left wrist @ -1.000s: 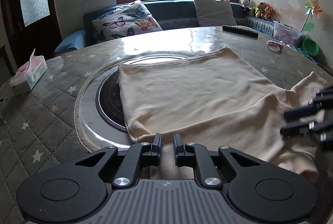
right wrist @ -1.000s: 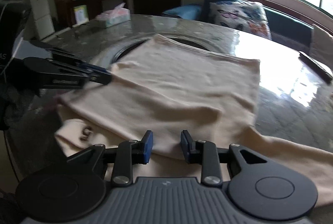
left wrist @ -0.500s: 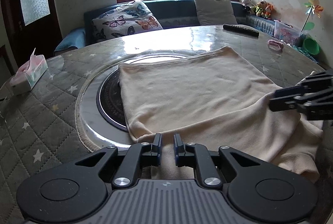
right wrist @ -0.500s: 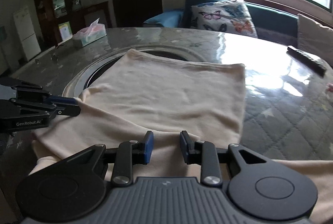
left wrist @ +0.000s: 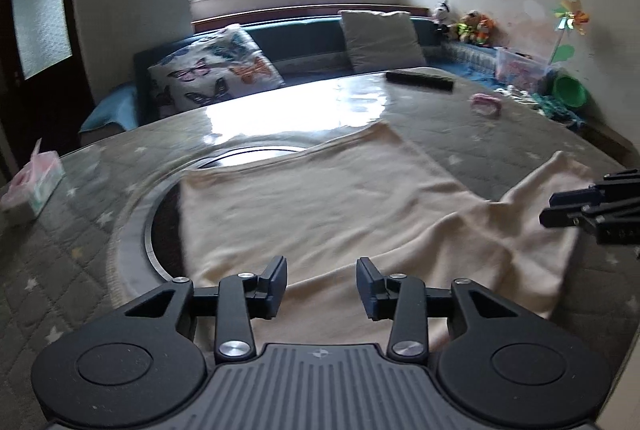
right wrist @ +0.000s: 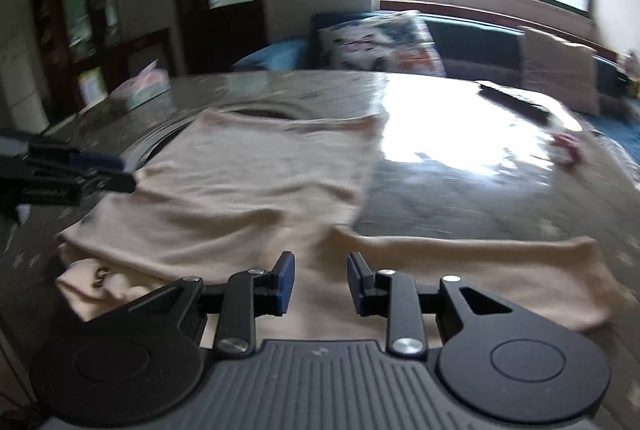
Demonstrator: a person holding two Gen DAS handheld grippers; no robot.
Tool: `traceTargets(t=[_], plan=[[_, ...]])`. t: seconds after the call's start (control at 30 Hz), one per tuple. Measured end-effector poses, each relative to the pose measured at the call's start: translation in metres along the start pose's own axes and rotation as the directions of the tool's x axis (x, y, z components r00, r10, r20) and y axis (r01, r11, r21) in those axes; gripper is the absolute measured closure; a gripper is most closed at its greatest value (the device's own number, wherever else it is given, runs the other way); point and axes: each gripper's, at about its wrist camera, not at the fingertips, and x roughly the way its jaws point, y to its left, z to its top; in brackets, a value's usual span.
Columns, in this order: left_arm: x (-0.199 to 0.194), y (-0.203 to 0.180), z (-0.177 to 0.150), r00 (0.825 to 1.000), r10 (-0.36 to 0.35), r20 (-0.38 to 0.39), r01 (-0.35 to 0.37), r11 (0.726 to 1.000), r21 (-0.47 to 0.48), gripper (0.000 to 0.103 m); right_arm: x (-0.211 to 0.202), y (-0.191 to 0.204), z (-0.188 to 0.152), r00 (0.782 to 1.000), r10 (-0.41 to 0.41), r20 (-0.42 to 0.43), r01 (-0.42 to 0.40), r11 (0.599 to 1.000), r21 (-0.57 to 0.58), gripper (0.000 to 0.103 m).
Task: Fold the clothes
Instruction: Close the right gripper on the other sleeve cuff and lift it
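A cream long-sleeved garment (left wrist: 320, 206) lies spread on the round table, one fold laid over its body; it also shows in the right wrist view (right wrist: 256, 190). One sleeve (right wrist: 480, 262) stretches out to the right. My left gripper (left wrist: 321, 284) is open and empty just above the near hem. My right gripper (right wrist: 320, 284) is open and empty above the garment near the sleeve's root. It shows at the right edge of the left wrist view (left wrist: 592, 210); the left gripper shows at the left of the right wrist view (right wrist: 68, 174).
The round table (left wrist: 80, 250) has a quilted star-patterned cover and a central turntable ring (left wrist: 156, 230). A tissue box (left wrist: 32, 190) stands at far left. A remote (left wrist: 420, 80) and a pink item (left wrist: 486, 104) lie far right. A sofa with cushions (left wrist: 216, 74) stands behind.
Both grippers have opened and let go of the garment. They have drawn back and lifted a little. The fold now rests flat and the sleeve lies free on the table.
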Motion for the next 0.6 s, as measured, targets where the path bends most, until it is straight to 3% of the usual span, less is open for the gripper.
traceTargets(t=[0.13, 0.37, 0.5, 0.6], plan=[[0.006, -0.021, 0.005, 0.999, -0.048, -0.002, 0.048, 0.998, 0.026, 0.06, -0.007, -0.042, -0.009, 0.991, -0.131, -0.005, 0.131, 0.988, 0.079, 0.074], [0.015, -0.05, 0.007, 0.994, -0.102, -0.024, 0.104, 0.992, 0.072, 0.054, -0.017, -0.111, -0.026, 0.947, -0.319, -0.027, 0.318, 0.926, 0.201, 0.074], [0.018, -0.063, 0.008, 0.992, -0.12, -0.037, 0.123, 0.988, 0.092, 0.053, -0.02, -0.142, -0.032, 0.931, -0.363, -0.036, 0.357, 0.886, 0.296, 0.074], [0.019, -0.072, 0.008, 0.99, -0.133, -0.042, 0.136, 0.985, 0.107, 0.052, -0.016, -0.157, -0.036, 0.931, -0.361, -0.05, 0.356, 0.872, 0.336, 0.074]])
